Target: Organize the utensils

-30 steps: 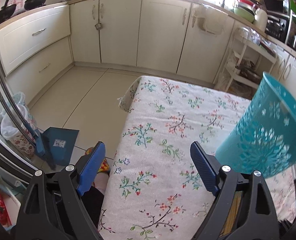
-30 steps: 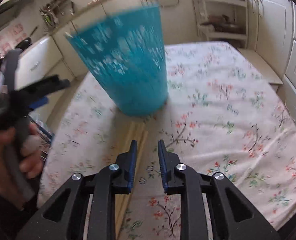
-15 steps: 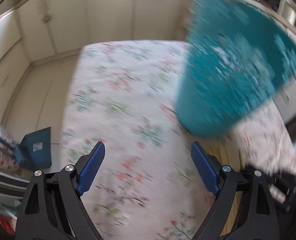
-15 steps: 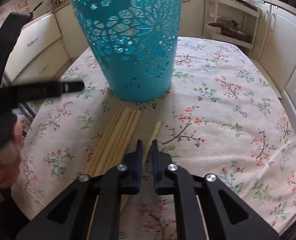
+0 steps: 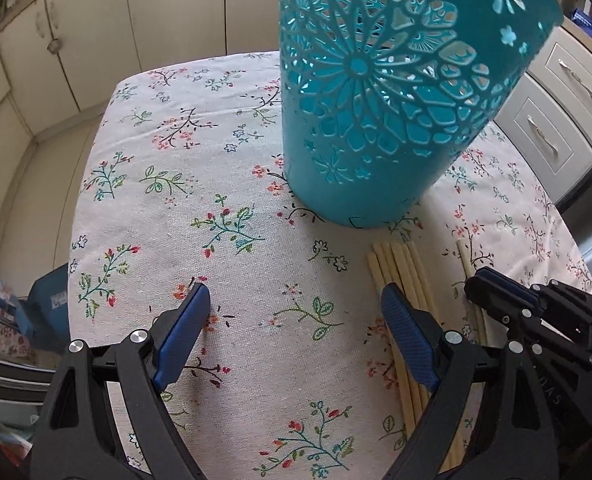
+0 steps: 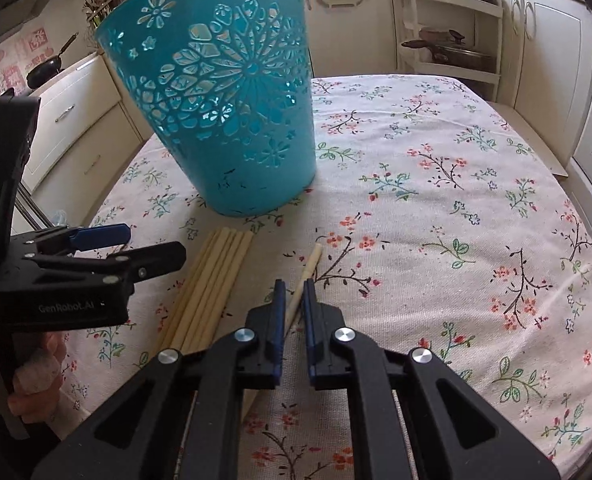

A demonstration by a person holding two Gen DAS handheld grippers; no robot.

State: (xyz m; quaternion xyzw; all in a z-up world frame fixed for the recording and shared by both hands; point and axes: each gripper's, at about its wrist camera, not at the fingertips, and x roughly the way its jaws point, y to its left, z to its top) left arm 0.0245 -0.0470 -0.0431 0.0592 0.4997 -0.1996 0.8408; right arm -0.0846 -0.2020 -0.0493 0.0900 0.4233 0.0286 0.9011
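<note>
A teal cut-out basket (image 6: 223, 104) stands on the floral tablecloth; it also shows in the left wrist view (image 5: 384, 92). Several wooden chopsticks (image 6: 207, 292) lie in a bundle in front of it, also seen in the left wrist view (image 5: 404, 280). One single chopstick (image 6: 310, 266) lies apart to their right, also in the left wrist view (image 5: 466, 262). My right gripper (image 6: 293, 292) has closed around this single chopstick on the cloth. My left gripper (image 5: 296, 304) is wide open and empty, low over the cloth left of the bundle.
The table (image 6: 476, 184) has a flowered cloth. Cream kitchen cabinets (image 6: 552, 32) surround it. A shelf rack with pots (image 6: 448, 40) stands at the back. A blue dustpan (image 5: 47, 308) lies on the floor left of the table.
My left gripper swung right to face the basket and chopsticks. My right gripper moved down and narrowed around the single chopstick.
</note>
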